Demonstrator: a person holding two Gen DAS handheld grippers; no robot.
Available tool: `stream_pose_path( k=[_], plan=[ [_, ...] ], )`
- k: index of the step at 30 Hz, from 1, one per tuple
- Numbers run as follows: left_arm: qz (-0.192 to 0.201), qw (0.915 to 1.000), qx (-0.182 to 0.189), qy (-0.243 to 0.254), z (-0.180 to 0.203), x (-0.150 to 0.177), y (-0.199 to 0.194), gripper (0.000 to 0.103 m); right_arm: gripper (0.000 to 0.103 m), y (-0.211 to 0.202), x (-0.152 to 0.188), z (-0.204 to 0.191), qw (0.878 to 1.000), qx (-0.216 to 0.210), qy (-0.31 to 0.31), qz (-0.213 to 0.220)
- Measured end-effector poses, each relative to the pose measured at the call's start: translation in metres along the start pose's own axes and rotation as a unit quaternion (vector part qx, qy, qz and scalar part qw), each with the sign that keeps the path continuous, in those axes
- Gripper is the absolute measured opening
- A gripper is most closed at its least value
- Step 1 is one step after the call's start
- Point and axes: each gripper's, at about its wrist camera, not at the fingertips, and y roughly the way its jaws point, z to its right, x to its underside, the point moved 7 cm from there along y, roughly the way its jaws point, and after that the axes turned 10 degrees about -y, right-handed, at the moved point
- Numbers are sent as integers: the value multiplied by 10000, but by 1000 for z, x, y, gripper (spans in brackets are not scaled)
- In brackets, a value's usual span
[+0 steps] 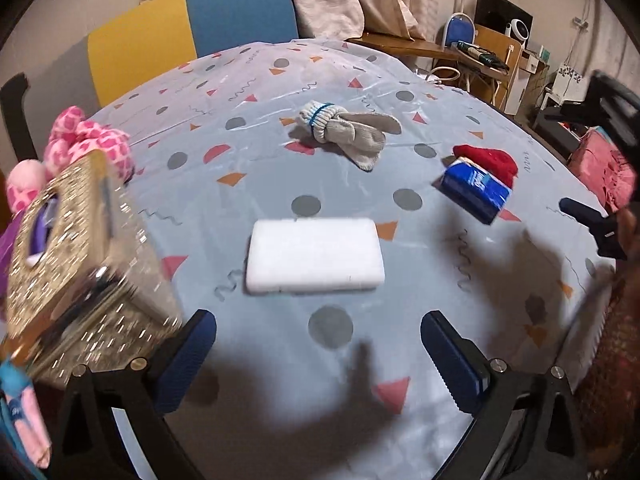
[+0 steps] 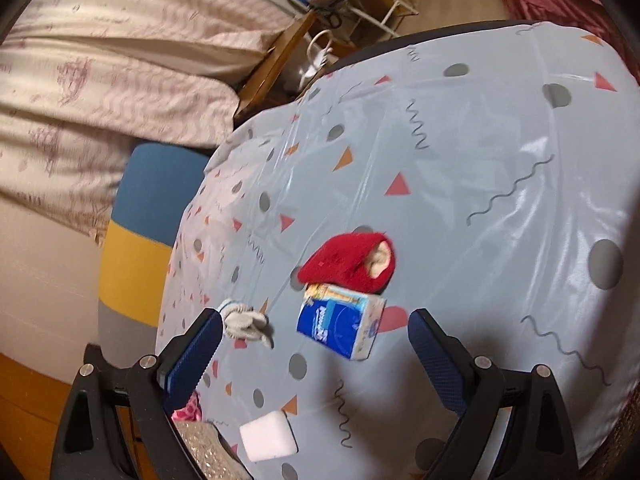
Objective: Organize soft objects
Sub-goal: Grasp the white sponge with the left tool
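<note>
Just beside the tissue pack lies a red sock

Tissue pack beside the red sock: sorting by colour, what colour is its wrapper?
Blue, with white ends: tissue pack, clearest in the right wrist view.

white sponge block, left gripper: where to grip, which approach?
Judging by its pose, come from above with the open left gripper and close across the white sponge block's short width, mid-length. It lies flat on the tablecloth, long sides bare, nothing touching it.
</note>
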Motion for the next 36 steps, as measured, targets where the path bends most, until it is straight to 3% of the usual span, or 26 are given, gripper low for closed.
stream_pose_path(
  k=[8, 11, 16, 18, 19, 20, 23, 24, 31, 33, 35, 36],
  plan=[
    [-246, 9996, -25, -144, 8, -27, 49, 103, 96, 9, 7, -10, 9994, -160, -189, -253],
    [-260, 9995, -161, 121, 19, -31, 62, 103, 96, 12, 10, -14, 9988, -202, -273, -355],
    [-275, 9990, -320, -148, 9, -43, 79, 102, 96, 17, 15, -19, 9979, -251, -351, -481],
    [-365, 9985, -357, -189, 4, -45, 85, 89, 96, 17, 15, -19, 9979, -235, -363, -488],
    [-489, 9979, -354, -241, 0, -42, 89, 79, 96, 17, 15, -19, 9979, -223, -365, -478],
    [-522, 9978, -204, -359, -2, -41, 90, 63, 96, 17, 15, -18, 9980, -210, -364, -468],
    [-231, 9992, -177, -261, -5, -36, 79, 38, 96, 17, 16, -17, 9980, -167, -367, -485],
    [-212, 9995, -116, -212, -4, -32, 75, 36, 96, 18, 16, -17, 9979, -163, -371, -504],
    [-145, 9973, 523, 499, 17, 24, 34, 35, 96, 20, 19, -17, 9975, -124, -378, -591],
    [-200, 9958, 638, 632, 26, 33, 25, 39, 96, 20, 20, -17, 9974, -111, -389, -604],
    [-228, 9954, 543, 752, 33, 26, 23, 67, 96, 20, 20, -17, 9972, -99, -406, -616],
    [-213, 9952, 435, 851, 37, 20, 20, 71, 96, 20, 20, -17, 9972, -100, -404, -626]
  ],
)
